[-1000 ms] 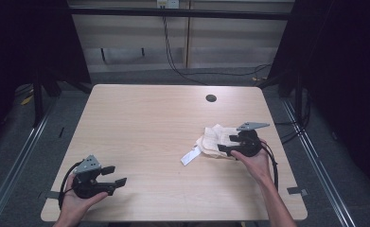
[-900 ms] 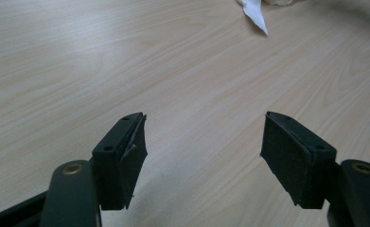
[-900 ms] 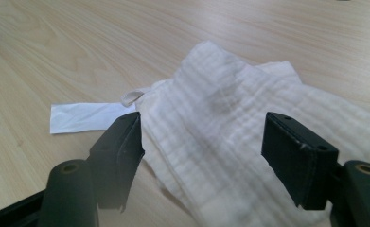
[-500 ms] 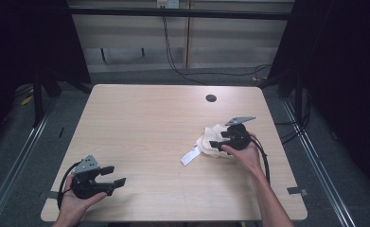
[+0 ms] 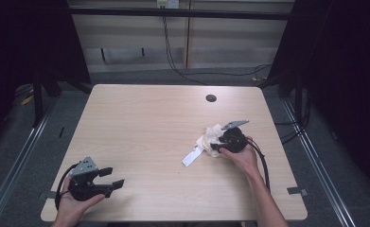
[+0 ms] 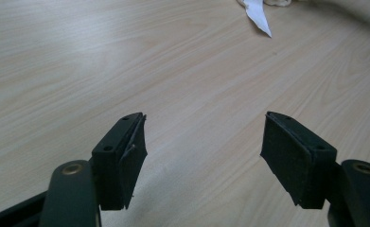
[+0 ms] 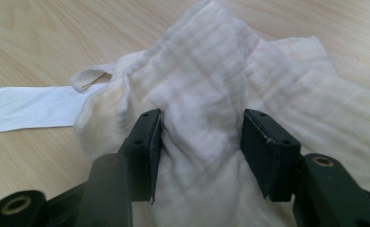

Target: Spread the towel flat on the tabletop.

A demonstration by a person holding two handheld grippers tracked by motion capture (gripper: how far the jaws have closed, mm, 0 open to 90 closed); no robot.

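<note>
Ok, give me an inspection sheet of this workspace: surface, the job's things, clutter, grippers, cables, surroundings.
Surface: light wooden table with a round dark hole near its far edge.
Job's things: crumpled cream cloth at the table's right, a white tag strip trailing from it.
Clutter: nothing seen.
Grippers: right gripper has just been closing its jaws, a raised fold of cloth between them, both pads against the fabric; left gripper open over bare wood at the near left corner.
Cables: a black cable trails from the right gripper; more cables lie beyond the table.
Surroundings: dark curtains either side, grey floor.
</note>
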